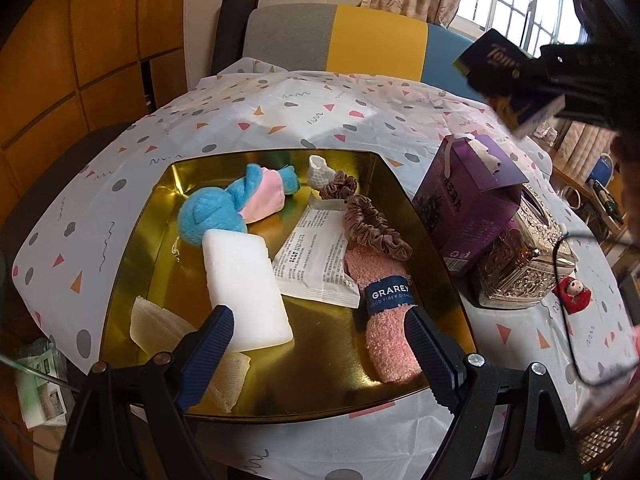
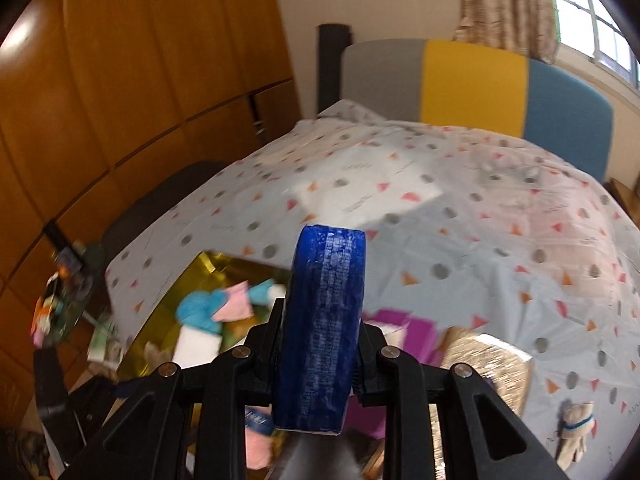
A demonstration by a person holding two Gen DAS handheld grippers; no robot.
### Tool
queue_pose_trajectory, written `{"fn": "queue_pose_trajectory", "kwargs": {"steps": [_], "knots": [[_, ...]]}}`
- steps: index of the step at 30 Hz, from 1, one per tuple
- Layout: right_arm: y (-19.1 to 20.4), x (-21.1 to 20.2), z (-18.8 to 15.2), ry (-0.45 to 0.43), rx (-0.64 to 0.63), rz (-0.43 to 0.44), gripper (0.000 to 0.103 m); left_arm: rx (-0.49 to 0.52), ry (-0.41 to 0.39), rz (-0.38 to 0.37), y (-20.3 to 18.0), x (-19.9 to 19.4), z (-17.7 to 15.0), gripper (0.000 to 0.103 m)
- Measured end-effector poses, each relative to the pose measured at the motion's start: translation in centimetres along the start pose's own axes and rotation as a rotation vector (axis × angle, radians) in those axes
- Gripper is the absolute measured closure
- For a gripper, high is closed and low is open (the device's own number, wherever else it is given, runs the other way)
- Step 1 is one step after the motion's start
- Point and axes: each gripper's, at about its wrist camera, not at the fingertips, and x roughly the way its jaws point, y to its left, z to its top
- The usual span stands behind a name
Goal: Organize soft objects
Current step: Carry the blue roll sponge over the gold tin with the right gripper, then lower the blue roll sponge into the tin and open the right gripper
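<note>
Jaws of the right gripper (image 2: 320,344) are clamping a dark blue soft tissue pack (image 2: 322,328) above the desk, while the left gripper (image 1: 320,344) is hovering open over the shallow gold metal tray (image 1: 430,236) of soft items. Blur is suggesting fast motion, so the pack could slip or clip the purple carton (image 1: 468,208). A patterned white cloth (image 1: 280,120) is covering the desk, beside wooden cabinets.

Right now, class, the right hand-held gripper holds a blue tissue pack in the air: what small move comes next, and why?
Probably carry the blue tissue pack left and down toward the gold tray: the right hand-held gripper is clamped on it above the tablecloth, and the other soft items already lie there.
</note>
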Motion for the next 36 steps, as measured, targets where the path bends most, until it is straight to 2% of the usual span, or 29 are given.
{"fn": "queue_pose_trajectory", "kwargs": {"steps": [5,14,22,26,28,32,33,36], "knots": [[2.2,1.5,-2.2,0.05,-0.016,0.065,0.077,-0.018,-0.011,0.007,0.7,-0.3,0.1,0.015],[4.2,4.1,-6.4,0.149,-0.013,0.132,0.077,-0.072,-0.035,0.047,2.9,-0.8,0.1,0.015],[6.8,7.5,-9.4,0.252,0.001,0.206,0.077,-0.203,-0.069,0.087,7.1,-1.6,0.9,0.015],[8.1,8.9,-10.0,0.283,0.008,0.238,0.077,-0.234,-0.085,0.112,8.6,-2.0,1.2,0.015],[8.8,9.8,-10.5,0.306,0.01,0.256,0.074,-0.241,-0.087,0.118,9.0,-2.1,1.1,0.015],[8.8,11.2,-11.0,0.334,0.026,0.225,0.068,-0.236,-0.082,0.114,8.9,-2.1,1.0,0.015],[8.6,11.2,-11.1,0.334,0.037,0.224,0.062,-0.232,-0.081,0.113,8.8,-2.1,1.0,0.015],[8.2,10.8,-11.1,0.323,0.041,0.212,0.061,-0.22,-0.076,0.101,8.2,-1.9,1.1,0.015]]}}
